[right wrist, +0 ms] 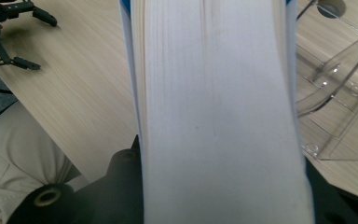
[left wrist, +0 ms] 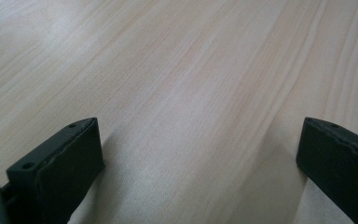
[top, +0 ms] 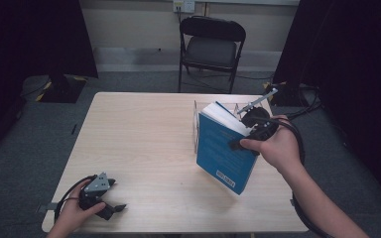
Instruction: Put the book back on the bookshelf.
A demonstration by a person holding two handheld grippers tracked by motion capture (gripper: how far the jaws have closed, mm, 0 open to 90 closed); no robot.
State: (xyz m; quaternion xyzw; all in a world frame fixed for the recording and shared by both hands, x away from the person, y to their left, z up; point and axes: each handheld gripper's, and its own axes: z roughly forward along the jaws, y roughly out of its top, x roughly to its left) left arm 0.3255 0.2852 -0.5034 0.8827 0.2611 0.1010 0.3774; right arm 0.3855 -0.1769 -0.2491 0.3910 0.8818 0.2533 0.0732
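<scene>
Nearest, at the table's point(top: 144, 129) front left corner: left gripper point(top: 110, 204), jaws spread wide over bare wood, holding nothing. Farther right: right gripper point(top: 250, 139) clamped across a thick blue paperback point(top: 223, 148), lifted and tilted above the tabletop, just before a clear plastic stand point(right wrist: 335, 93). Likely moderately heavy, stiff when shut, glossy cover probably slippery; best gripped across both covers near mid-edge. White label on the cover, illegible.

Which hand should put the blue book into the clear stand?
Right. The right gripper already clamps the blue book, tilted right beside the clear stand. The left gripper rests open at the table's near corner, far away.
</scene>
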